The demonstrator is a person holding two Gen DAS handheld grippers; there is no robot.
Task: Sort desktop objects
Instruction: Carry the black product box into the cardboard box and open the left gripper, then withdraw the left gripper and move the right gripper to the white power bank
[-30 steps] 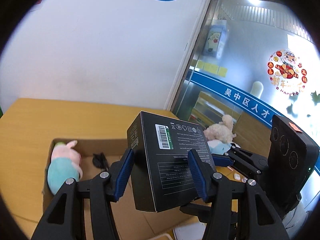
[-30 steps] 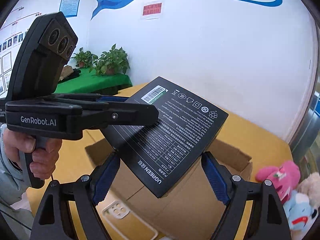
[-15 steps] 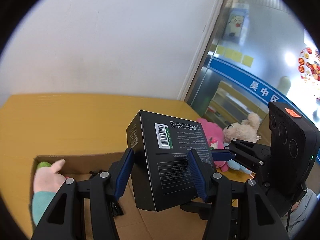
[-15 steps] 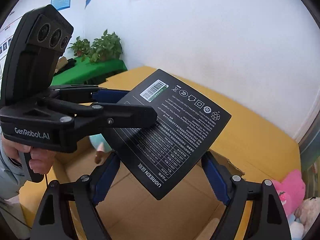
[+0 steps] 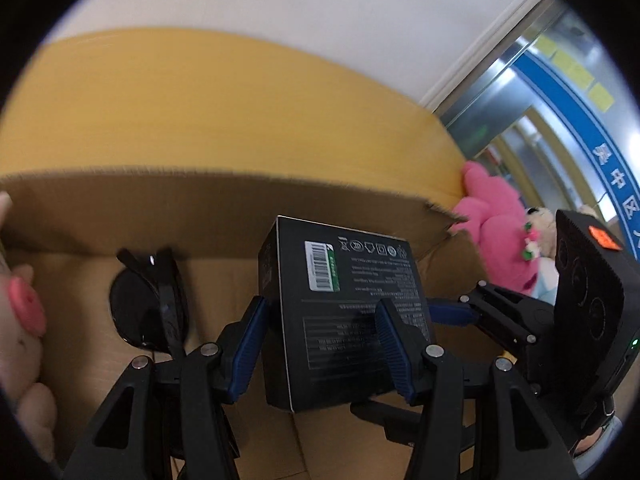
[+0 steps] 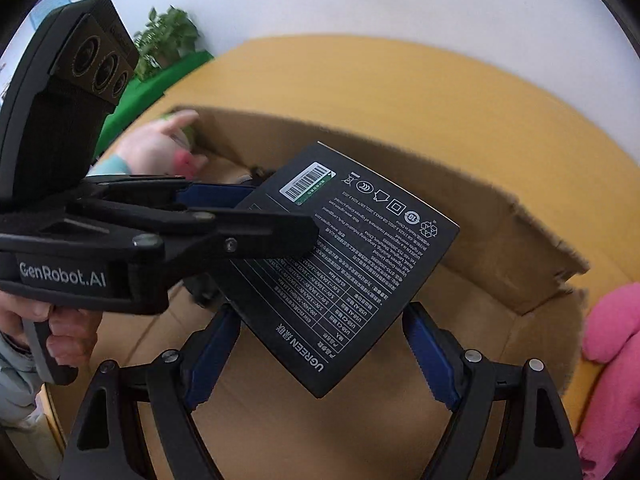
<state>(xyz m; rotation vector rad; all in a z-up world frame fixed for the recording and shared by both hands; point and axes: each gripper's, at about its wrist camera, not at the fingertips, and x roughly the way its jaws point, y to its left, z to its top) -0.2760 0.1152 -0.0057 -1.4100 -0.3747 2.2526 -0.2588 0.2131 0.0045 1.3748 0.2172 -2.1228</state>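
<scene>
A black UGREEN box (image 5: 340,312) with a barcode label hangs over the inside of an open cardboard box (image 5: 240,184). My left gripper (image 5: 320,332) is shut on it, blue pads pressing on two opposite faces. My right gripper (image 6: 320,344) comes in from the other side and is shut on the same black box (image 6: 360,248) across its wider span. In the right wrist view the left gripper (image 6: 280,216) reaches in from the left, over the box's printed face. Both grippers point steeply down into the cardboard box (image 6: 500,248).
Black sunglasses (image 5: 148,304) and a pink pig plush (image 5: 20,320) lie in the cardboard box's left part. A bright pink plush (image 5: 496,232) sits outside its right wall on the yellow table (image 5: 200,100). A person's hand (image 6: 68,332) grips the left handle.
Both grippers have come down and tilted forward with the black box, from above the carton to over its inside. The sunglasses and carton floor now look much closer. Neither grip has changed.
</scene>
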